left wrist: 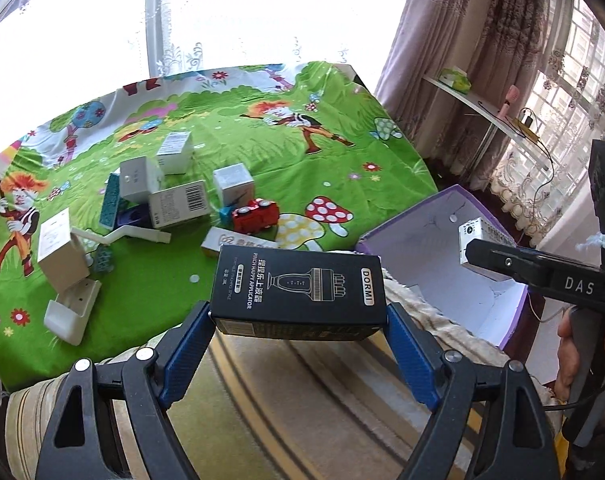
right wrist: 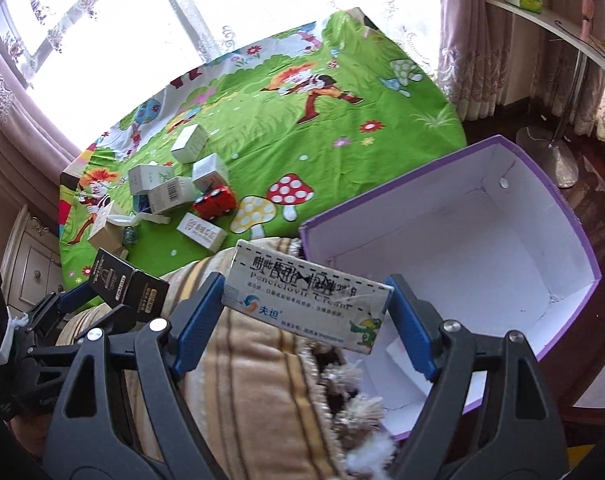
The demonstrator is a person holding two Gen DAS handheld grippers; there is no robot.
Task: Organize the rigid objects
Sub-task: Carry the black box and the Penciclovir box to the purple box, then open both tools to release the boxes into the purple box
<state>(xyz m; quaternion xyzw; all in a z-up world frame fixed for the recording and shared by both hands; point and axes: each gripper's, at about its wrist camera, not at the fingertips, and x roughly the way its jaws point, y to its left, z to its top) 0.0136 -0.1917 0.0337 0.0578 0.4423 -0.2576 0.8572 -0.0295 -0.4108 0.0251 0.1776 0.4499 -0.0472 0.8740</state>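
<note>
My left gripper [left wrist: 298,322] is shut on a black applicator box [left wrist: 298,292], gripped by its two ends above a striped blanket. My right gripper [right wrist: 306,312] is shut on a white cream carton [right wrist: 306,304], held over the near rim of the purple storage box [right wrist: 442,248], whose white inside shows. In the left wrist view the right gripper [left wrist: 468,256] reaches in from the right with the cream carton [left wrist: 476,236] over the purple box [left wrist: 422,256]. The left gripper [right wrist: 114,292] with the black box [right wrist: 126,284] appears at the left of the right wrist view.
On the green cartoon cloth [left wrist: 262,140] lie several white cartons [left wrist: 182,200], a red toy car [left wrist: 256,216], a white plastic holder [left wrist: 72,312] and a long white carton [left wrist: 234,242]. A white shelf [left wrist: 486,116] and curtains stand at the right; a cabinet [right wrist: 26,256] is at the left.
</note>
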